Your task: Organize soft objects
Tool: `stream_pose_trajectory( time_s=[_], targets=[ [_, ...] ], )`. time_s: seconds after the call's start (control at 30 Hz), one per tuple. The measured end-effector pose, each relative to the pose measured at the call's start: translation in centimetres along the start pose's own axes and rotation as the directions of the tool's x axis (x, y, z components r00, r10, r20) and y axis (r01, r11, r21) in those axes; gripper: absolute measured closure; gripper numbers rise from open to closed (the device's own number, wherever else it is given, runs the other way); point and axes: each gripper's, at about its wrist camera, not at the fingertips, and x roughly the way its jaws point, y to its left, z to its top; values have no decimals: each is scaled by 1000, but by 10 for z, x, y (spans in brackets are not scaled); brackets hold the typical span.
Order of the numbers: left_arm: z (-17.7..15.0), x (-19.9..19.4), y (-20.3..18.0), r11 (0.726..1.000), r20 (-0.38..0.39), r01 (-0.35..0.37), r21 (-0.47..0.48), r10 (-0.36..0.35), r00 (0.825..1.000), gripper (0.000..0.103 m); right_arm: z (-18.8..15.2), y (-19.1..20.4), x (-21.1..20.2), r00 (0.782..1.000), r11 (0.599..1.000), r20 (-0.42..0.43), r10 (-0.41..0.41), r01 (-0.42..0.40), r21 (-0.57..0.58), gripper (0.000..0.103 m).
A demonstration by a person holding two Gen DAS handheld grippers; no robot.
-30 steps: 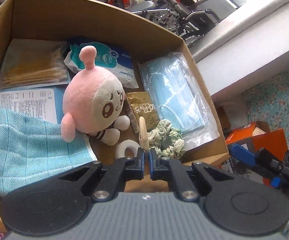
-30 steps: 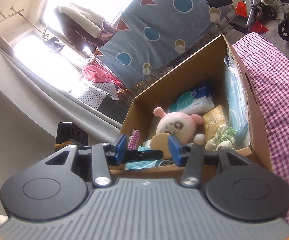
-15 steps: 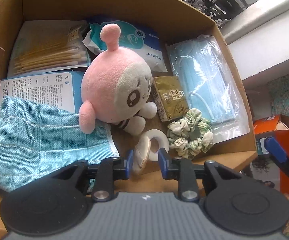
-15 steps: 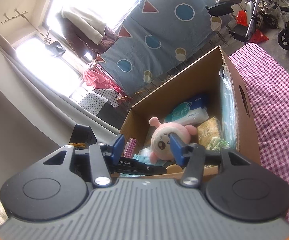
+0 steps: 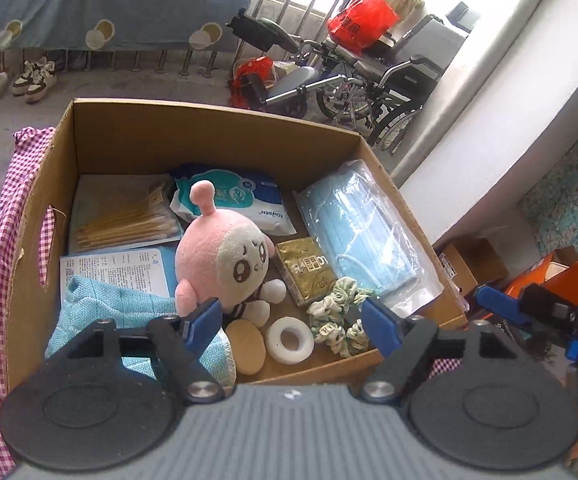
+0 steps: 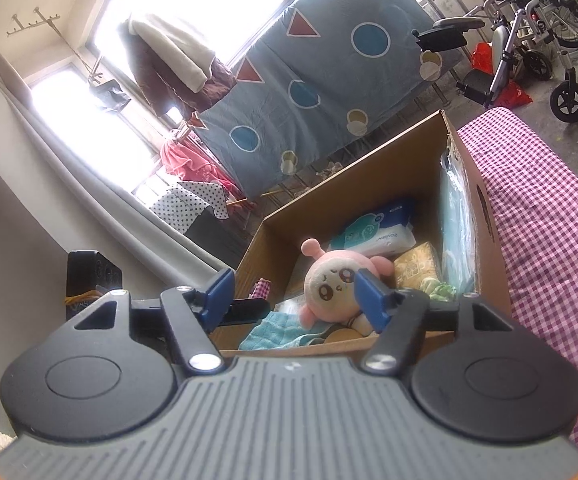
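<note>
A cardboard box (image 5: 217,140) holds a pink plush toy (image 5: 225,256), a teal cloth (image 5: 101,308), a tan round puff (image 5: 246,346), a white foam ring (image 5: 290,340), a green-white scrunchie (image 5: 339,316), a face-mask pack (image 5: 365,236), wet wipes (image 5: 233,200) and a gold packet (image 5: 307,270). My left gripper (image 5: 291,326) hangs above the box's near edge, its jaws opening, nothing between them; the puff lies below. My right gripper (image 6: 293,294) points into the box (image 6: 373,184) from the side, its jaws opening, empty, with the plush toy (image 6: 337,280) beyond them.
The box stands on a pink checked cloth (image 6: 545,216). Wheelchairs (image 5: 353,76) and a red bag (image 5: 359,20) stand behind it. Orange cartons (image 5: 561,276) lie to the right, with the right gripper's blue fingers (image 5: 497,300) in front. A patterned blue sheet (image 6: 321,72) hangs at the back.
My left gripper let go of the tan puff, which now lies flat in the box, and it opened wide while rising back. My right gripper opened wider.
</note>
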Motion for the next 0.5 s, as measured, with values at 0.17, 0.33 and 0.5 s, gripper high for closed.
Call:
stream_pose_trajectory(
  time_s=[0.17,0.33,0.5],
  targets=[
    [-19,-42,-23,994,150,-83,65,72,986,0,-3,18,-7,998,997,31,-47,49,-54,18],
    [-42,-72,-50,964,273,-246,105,210,939,0,-8,35,-9,995,991,42,-95,99,-96,4],
    [-60,-80,-65,930,317,-352,104,305,898,0,-13,48,-5,983,973,41,-177,181,-143,1]
  ],
)
